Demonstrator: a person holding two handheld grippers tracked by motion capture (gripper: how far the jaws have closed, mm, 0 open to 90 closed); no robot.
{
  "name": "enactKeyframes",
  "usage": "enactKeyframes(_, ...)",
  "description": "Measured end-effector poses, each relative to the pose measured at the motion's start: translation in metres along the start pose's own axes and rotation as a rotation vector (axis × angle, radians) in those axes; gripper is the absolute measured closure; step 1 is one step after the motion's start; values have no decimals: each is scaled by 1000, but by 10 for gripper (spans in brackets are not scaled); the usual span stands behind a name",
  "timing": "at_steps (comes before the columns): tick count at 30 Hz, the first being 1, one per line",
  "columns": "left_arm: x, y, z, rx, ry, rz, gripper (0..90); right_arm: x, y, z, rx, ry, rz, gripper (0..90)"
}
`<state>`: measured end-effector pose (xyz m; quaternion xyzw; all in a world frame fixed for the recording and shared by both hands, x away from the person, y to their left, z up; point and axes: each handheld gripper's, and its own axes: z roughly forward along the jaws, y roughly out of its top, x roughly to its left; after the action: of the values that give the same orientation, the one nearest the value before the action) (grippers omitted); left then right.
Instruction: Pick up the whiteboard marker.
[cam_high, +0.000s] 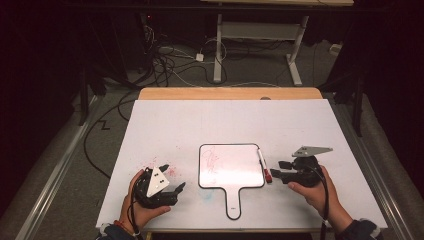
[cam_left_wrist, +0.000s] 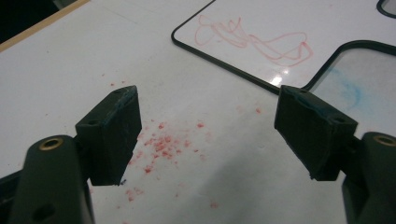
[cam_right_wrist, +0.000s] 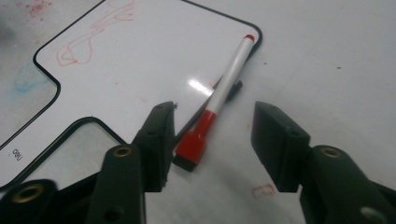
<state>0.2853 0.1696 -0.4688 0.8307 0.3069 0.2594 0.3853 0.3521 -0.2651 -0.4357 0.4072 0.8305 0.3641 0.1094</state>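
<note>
Two grippers are on the table, both spread and holding nothing. Right gripper sits at lower right of the high view, jaws pointing left toward the marker, which lies along the right edge of the small whiteboard at frame centre. In the right gripper view the marker runs from its red cap at lower centre up to the small red tip at upper right, long axis slanted, body half on the whiteboard border, half on the white table sheet. Cap end sits between the spread jaws of the right gripper, nearer the left one in frame, just beside it; touching or not, cannot tell. Left gripper is at lower left of the high view, well apart from the marker, aimed toward the board's handle. In the left gripper view its own tips stand wide over bare table with red specks; the red scribble on the board shows at top centre. Judgement: right hand is clearly nearer, so the pick falls to it; the marker's axis runs roughly along the reach rather than across the jaws, so a close here would catch the cap end only. Shifting slightly toward frame left would centre it. Risk: marker rolls off the board rim when nudged.
</note>
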Motion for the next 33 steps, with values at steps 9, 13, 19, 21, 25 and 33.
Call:
enactKeyframes(9, -2, -3, 2, 30, -9, 13, 219, -7, 14, 43, 108, -21, 34, 620)
enactKeyframes(13, -2, -3, 1, 30, -13, 12, 219, -7, 13, 46, 119, -15, 31, 690)
enactKeyframes(19, -3, -2, 2, 29, -9, 25, 219, -4, 12, 45, 132, -30, -8, 788)
enactKeyframes(21, -4, -1, 2, 34, -17, 15, 220, -4, 11, 45, 133, -33, -16, 816)
enactKeyframes(25, -2, 2, 4, 16, -49, -28, 220, -5, 12, 41, 112, -42, -34, 818)
enactKeyframes(33, 2, 30, 14, -82, -150, -153, 239, 13, 22, 15, -73, -25, -99, 819)
